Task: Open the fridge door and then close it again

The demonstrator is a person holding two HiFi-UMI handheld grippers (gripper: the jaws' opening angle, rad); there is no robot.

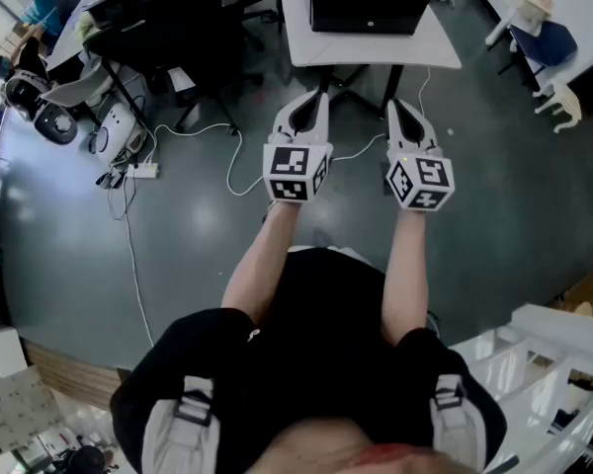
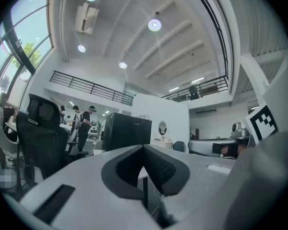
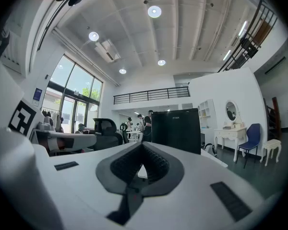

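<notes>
Ahead on the white worktop (image 1: 376,52), a black box-shaped fridge (image 3: 175,128); stands well apart from both grippers. Nearer, left gripper (image 1: 316,102) and right gripper (image 1: 400,109), side by side above grey floor (image 1: 198,215), held level, fingers pressed together, pinching nothing.

Fridge (image 1: 374,3) cut off by head view's top edge; lettering (image 3: 175,117) on its front too small to read.

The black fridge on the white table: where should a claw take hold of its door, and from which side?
The black fridge shows a flat front with no handle in sight, so probably grip one upright edge of the door, coming level from the front. Which edge swings free I cannot tell.
</notes>
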